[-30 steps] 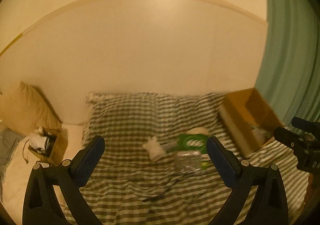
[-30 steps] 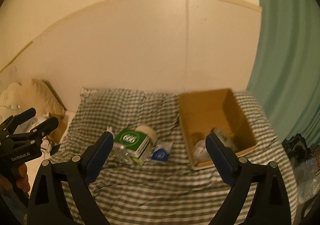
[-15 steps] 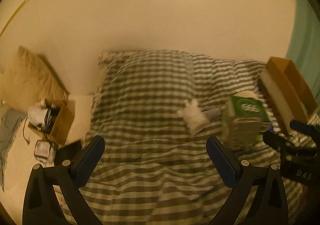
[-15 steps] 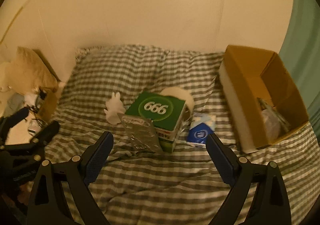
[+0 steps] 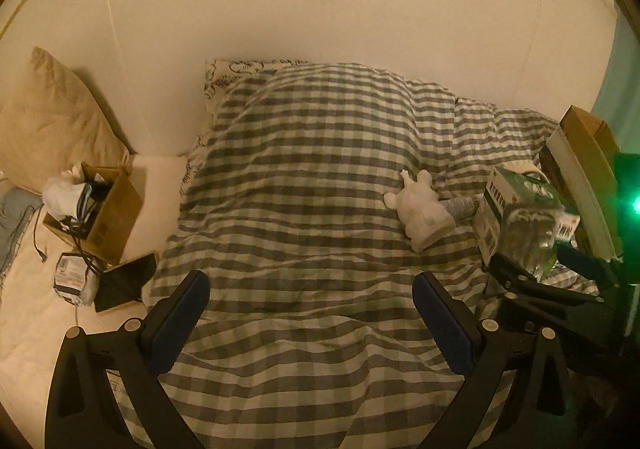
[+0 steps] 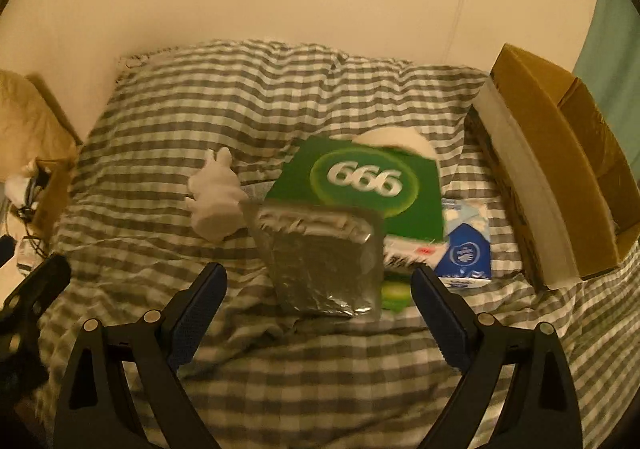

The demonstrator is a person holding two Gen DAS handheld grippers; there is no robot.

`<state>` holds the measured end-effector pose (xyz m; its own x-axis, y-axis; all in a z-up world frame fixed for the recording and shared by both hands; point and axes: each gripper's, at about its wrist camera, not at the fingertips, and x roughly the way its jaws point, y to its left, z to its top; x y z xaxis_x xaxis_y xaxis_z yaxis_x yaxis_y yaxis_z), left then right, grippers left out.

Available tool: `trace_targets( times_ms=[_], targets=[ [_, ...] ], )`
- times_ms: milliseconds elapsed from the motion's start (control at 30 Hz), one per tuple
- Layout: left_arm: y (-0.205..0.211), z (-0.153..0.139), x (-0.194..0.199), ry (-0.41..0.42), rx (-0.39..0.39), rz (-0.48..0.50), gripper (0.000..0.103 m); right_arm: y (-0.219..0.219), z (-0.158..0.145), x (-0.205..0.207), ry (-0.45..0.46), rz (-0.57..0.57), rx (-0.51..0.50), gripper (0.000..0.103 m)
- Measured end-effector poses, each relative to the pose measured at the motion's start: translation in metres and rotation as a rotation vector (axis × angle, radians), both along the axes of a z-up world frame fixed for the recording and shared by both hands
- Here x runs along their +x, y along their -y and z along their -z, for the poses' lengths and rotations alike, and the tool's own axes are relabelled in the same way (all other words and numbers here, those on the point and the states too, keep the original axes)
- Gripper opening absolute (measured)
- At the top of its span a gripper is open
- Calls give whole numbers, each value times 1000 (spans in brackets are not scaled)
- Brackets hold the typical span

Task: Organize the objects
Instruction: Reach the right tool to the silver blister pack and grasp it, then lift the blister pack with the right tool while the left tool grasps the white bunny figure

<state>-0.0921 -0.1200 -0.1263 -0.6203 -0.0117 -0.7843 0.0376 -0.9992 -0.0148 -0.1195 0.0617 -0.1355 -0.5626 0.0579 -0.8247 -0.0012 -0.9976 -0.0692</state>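
Checked bed (image 6: 280,369) with green box (image 6: 360,185), foil packet (image 6: 324,261), white toy (image 6: 218,195) unsorted beside cardboard box (image 6: 560,185); both hand-held grippers, left (image 5: 310,323) and right (image 6: 318,313), released, empty.

The left gripper (image 5: 311,313) hangs spread wide above a grey-and-white checked duvet (image 5: 312,177). A white plush rabbit (image 5: 420,207) lies beside a green-topped carton (image 5: 516,205), near the right gripper (image 5: 540,265).
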Motion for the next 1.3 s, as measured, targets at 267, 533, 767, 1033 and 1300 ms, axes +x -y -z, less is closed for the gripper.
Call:
trace_targets(
  times_ms=[267,533,767,1033,1300],
  targets=[
    [-9,6,-7,29,24,28,103,-14,5,-5,-63,73,49,58],
    [-22,7,-13,42,25,50,103,-16,-5,4,-75,-20,-44,11],
    [-31,6,-16,45,17,60,103,-19,-25,15,-101,-101,-143,0],
    [-53,5,-38,44,82,66,103,-49,-76,41,-205,-106,-141,0],
    [-82,32,-86,84,28,47,100,-83,-102,43,-276,-57,-46,0]
  ],
)
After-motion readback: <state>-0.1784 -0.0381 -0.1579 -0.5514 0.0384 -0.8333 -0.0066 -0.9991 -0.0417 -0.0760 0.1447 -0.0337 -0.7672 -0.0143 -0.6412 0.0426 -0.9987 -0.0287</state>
